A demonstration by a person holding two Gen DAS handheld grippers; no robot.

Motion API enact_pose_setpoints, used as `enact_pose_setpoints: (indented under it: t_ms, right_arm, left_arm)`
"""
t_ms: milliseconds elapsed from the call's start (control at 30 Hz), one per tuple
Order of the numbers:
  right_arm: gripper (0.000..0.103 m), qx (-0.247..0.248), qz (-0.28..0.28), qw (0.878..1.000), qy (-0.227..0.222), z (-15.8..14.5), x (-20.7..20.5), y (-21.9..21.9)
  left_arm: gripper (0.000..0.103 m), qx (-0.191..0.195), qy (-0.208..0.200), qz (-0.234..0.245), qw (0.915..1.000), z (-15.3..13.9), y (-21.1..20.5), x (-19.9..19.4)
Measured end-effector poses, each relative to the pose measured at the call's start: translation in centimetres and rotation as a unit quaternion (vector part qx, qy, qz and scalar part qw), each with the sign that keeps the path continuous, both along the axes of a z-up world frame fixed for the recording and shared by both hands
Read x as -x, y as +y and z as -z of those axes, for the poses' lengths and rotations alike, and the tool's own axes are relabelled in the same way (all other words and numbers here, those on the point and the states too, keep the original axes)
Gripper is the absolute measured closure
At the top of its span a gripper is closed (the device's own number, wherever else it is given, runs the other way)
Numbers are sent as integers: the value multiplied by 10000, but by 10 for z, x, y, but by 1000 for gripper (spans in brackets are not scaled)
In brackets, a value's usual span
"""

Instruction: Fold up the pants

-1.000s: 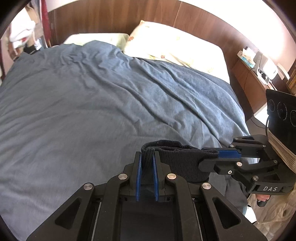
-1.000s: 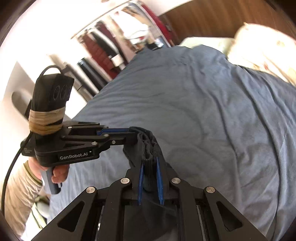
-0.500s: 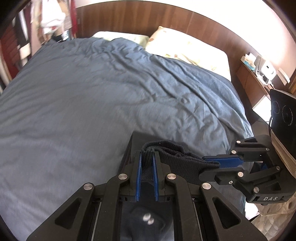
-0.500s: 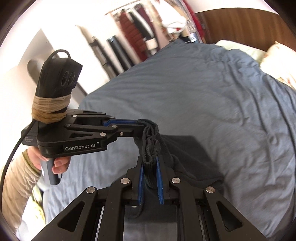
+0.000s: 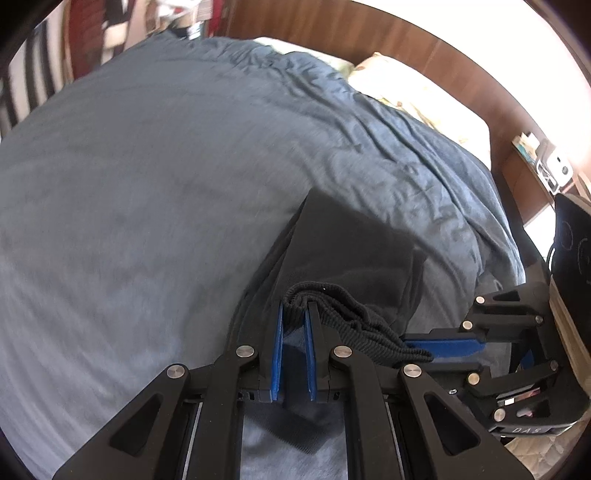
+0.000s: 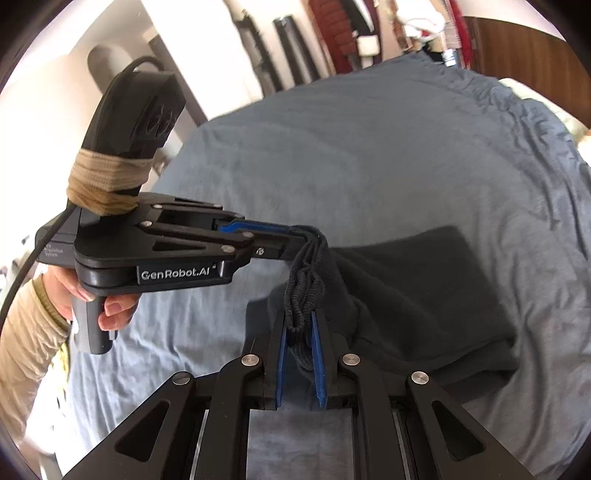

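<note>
Dark pants [image 5: 354,240] [image 6: 424,291] trail from both grippers onto the blue duvet, their far part lying flat on it. My left gripper [image 5: 295,306] is shut on one end of the ribbed waistband [image 5: 354,325]. My right gripper [image 6: 300,317] is shut on the other end of that waistband [image 6: 304,284]. The right gripper [image 5: 424,347] reaches in from the right in the left wrist view. In the right wrist view the left gripper [image 6: 303,236] comes in from the left, held by a hand [image 6: 107,302]. The waistband hangs bunched between them, lifted off the bed.
A blue duvet [image 5: 166,184] [image 6: 369,147] covers the whole bed. Pillows [image 5: 413,92] lie against a wooden headboard [image 5: 369,33]. A bedside shelf with small items [image 5: 546,166] stands at the right. Hanging clothes [image 6: 351,33] fill the far side.
Both grippers have swept across and down over the bed with the waistband still gripped. The pants, earlier hanging below view, now spread out on the duvet ahead.
</note>
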State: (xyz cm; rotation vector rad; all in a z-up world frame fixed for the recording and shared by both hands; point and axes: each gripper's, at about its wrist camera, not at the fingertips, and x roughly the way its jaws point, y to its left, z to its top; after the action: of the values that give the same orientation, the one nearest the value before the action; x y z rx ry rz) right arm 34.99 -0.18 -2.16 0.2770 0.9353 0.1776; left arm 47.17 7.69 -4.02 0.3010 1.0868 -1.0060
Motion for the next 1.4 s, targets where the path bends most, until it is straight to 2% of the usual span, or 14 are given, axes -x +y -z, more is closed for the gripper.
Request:
enact_pose_setpoints:
  t_ms: [133, 200, 400, 467, 633, 733, 800, 933, 1100, 1167, 1300, 1400]
  right_arm:
    - [89, 162, -233, 9994, 187, 22, -3, 18]
    - [89, 220, -320, 9989, 248, 30, -3, 25]
    - [89, 343, -499, 9973, 409, 45, -3, 43]
    - [88, 387, -567, 9964, 489, 50, -4, 48]
    - [75, 327, -861, 9935, 665, 57, 5, 61]
    - [75, 199, -1084, 9924, 553, 50, 15, 67]
    - [75, 189, -850, 9955, 365, 39, 22, 61]
    - [75, 784, -299, 9964, -116, 25, 28, 53]
    - [75, 1105, -119, 9936, -214, 29, 22, 58]
    - [75, 1106, -130, 9937, -107, 34, 18, 57]
    - [75, 1334, -136, 9910, 61, 45, 14, 62]
    - [76, 1196, -159, 9926, 146, 54, 12, 60]
  left_arm:
    - [91, -37, 110, -129, 9998, 20, 19, 2]
    - [95, -83, 133, -177, 9997, 28, 29, 3]
    - [95, -244, 249, -394, 9986, 45, 49, 7]
    - [95, -281, 244, -615, 9974, 46, 59, 6]
    - [90, -70, 302, -1331, 9906, 33, 83, 4]
    - [81, 184, 351, -1211, 9919, 21, 79, 13]
    - [76, 375, 482, -1088, 9922, 17, 73, 14]
    - [74, 468, 709, -985, 9915, 24, 58, 4]
    - [74, 370, 1122, -820, 9896, 45, 45, -6]
    - [74, 241, 1183, -790, 9895, 52, 41, -8]
    - [87, 230, 1074, -778, 9909, 54, 43, -6]
    - [91, 265, 1029, -830, 9909, 54, 46, -6]
